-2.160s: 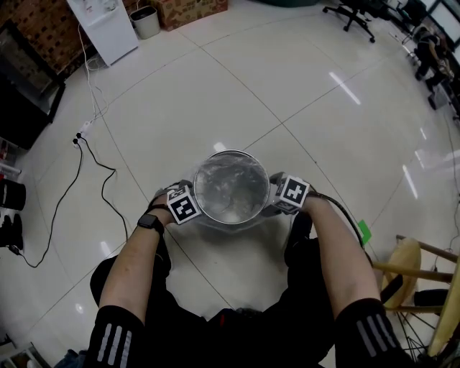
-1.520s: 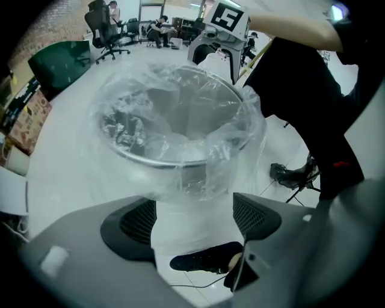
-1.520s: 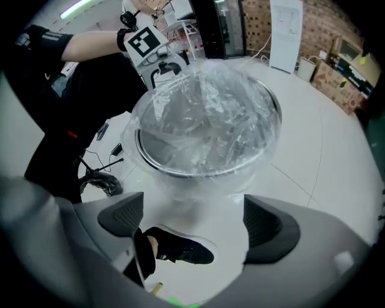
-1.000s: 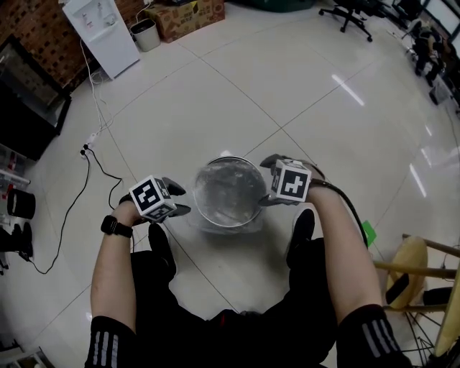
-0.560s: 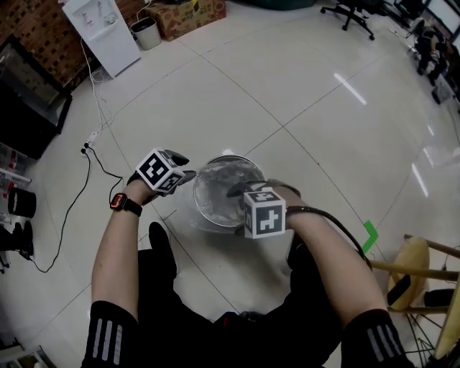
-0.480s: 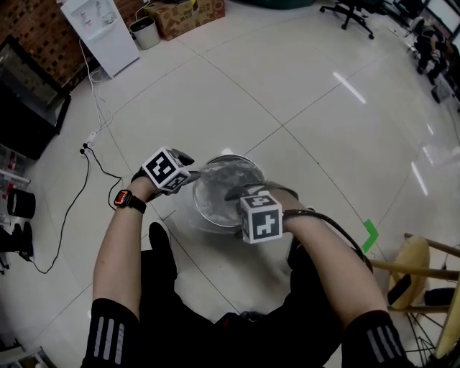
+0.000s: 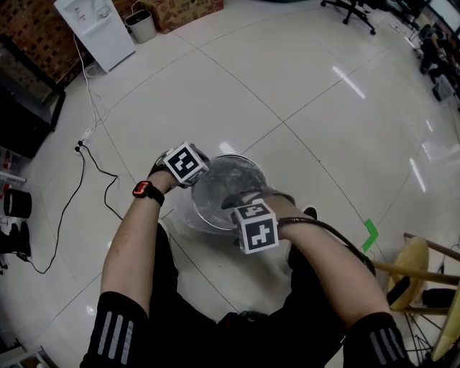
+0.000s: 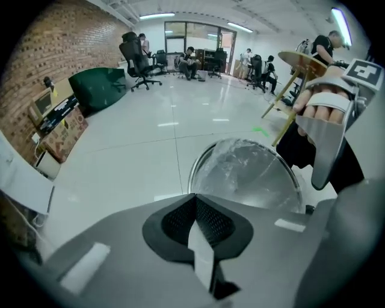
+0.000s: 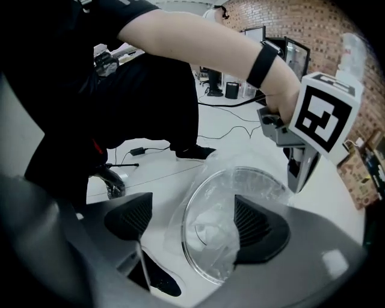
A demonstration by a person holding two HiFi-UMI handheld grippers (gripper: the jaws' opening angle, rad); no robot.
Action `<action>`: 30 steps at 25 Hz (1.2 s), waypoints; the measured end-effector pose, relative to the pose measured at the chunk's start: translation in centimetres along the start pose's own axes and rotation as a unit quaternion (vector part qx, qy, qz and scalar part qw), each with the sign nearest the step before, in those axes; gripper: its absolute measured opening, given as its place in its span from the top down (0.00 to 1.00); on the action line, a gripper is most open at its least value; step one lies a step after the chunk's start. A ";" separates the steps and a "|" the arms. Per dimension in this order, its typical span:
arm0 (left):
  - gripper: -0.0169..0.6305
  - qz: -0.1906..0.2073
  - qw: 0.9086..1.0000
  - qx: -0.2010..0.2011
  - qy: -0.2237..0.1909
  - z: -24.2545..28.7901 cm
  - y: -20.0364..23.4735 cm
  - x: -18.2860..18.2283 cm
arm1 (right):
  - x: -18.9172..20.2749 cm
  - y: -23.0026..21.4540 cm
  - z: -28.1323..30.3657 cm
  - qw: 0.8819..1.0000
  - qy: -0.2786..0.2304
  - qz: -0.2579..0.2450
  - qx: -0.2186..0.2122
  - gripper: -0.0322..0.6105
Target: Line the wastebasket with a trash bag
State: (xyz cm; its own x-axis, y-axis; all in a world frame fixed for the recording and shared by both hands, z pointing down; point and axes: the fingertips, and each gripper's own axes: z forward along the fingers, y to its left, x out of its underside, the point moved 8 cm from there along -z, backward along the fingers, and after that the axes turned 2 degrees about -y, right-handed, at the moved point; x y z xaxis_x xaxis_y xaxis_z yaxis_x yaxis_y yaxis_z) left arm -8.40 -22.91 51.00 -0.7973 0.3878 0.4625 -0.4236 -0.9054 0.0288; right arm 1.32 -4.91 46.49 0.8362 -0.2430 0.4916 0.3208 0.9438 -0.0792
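Note:
A round metal wastebasket (image 7: 241,159) stands on the white tiled floor, with a clear trash bag (image 7: 226,187) inside it and folded over its rim. My left gripper (image 7: 198,172) is at the basket's upper-left rim. In the left gripper view its jaws (image 8: 194,201) are shut, no film shows between the pads, and the basket (image 8: 192,174) lies just beyond. My right gripper (image 7: 251,198) hovers over the near rim. Its jaws (image 9: 192,225) are open, and the rim (image 9: 184,231) and loose bag film (image 9: 213,240) lie between the pads, untouched.
A black power cable (image 7: 100,176) snakes over the floor at the left. A white appliance (image 7: 93,29), a small bin (image 7: 140,21) and a cardboard box (image 7: 183,8) stand at the back. A wooden stool (image 7: 420,266) and green tape (image 7: 369,233) are at the right.
The left gripper moved right, from beside the basket to its upper-left rim, and its jaws shut. The right gripper swung from the right rim round to the near rim.

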 end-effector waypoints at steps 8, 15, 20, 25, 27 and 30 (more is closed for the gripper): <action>0.98 -0.065 0.995 -0.041 -0.060 0.3 3.7 -1.5 | 0.1 0.3 1.3 1.000 -0.007 -0.002 -0.007 0.44; 0.98 -0.133 0.988 -0.040 -0.065 2.4 5.6 0.8 | 0.7 0.3 4.2 0.998 -0.016 -0.017 0.062 0.76; 0.98 -0.152 0.986 -0.037 -0.059 3.5 5.9 1.5 | 2.2 1.6 6.1 1.000 0.008 -0.017 0.020 0.84; 0.96 -0.169 0.984 -0.032 -0.048 4.6 5.9 2.6 | 3.0 1.3 5.4 1.000 -0.002 -0.019 0.008 0.80; 0.92 -0.166 0.985 -0.027 -0.047 4.5 5.6 2.6 | 2.9 0.2 3.6 0.999 -0.034 0.002 0.018 0.76; 0.91 -0.165 0.985 -0.023 -0.051 3.7 5.2 2.0 | 3.8 -2.8 -0.9 0.992 -0.083 0.065 0.072 0.73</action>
State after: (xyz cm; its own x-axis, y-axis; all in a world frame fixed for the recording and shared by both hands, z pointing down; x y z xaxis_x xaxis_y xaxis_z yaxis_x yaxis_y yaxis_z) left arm -10.59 -27.51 55.33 -0.5665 0.6382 0.5213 -0.6735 -0.7231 0.1533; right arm 4.02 -8.63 47.79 0.7774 -0.0890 0.6227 0.1386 0.9898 -0.0316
